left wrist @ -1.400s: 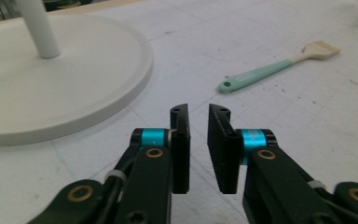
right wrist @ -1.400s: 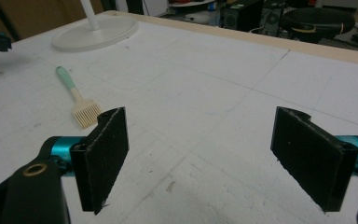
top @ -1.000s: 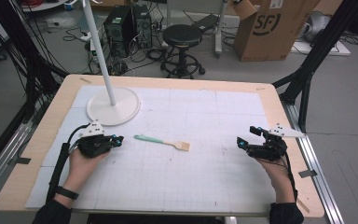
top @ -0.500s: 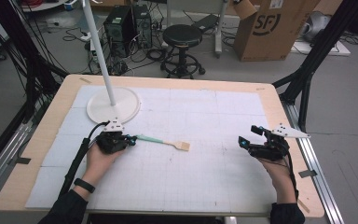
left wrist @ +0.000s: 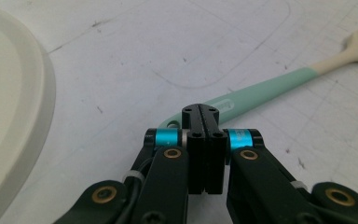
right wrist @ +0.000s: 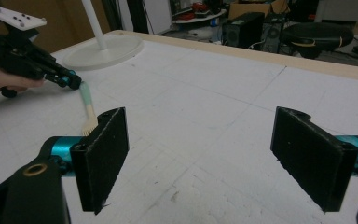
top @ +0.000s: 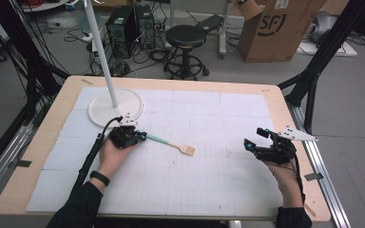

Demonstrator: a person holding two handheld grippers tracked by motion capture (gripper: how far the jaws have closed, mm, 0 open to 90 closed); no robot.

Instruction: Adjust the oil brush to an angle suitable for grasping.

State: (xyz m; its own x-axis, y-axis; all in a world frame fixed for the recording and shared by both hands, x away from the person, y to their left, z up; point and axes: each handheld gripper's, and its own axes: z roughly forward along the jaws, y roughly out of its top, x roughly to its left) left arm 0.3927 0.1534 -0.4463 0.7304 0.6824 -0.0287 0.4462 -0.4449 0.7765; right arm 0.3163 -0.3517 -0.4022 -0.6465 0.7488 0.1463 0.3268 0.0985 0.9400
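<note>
A spatula (top: pixel 166 141) with a mint-green handle and a pale wooden blade lies flat on the white gridded mat, left of centre. My left gripper (top: pixel 141 136) sits low at the free end of that handle. In the left gripper view its jaws (left wrist: pixel 200 111) are pressed together with nothing between them, and the spatula's handle (left wrist: pixel 261 91) starts right at their tips. My right gripper (top: pixel 254 137) rests at the right side of the mat, open wide and empty. The right gripper view looks between its pads (right wrist: pixel 205 158) at the spatula (right wrist: pixel 87 105) and the left gripper (right wrist: pixel 74 83) far off.
A white round lamp base (top: pixel 114 107) with a slanting pole (top: pixel 100 47) stands just behind my left gripper. The mat lies on a wooden table (top: pixel 275 102). A stool, a cardboard box and computer cases stand on the floor beyond the table.
My left hand has slid right across the mat, from well short of the spatula up to the end of its handle. The right gripper and the spatula have stayed put.
</note>
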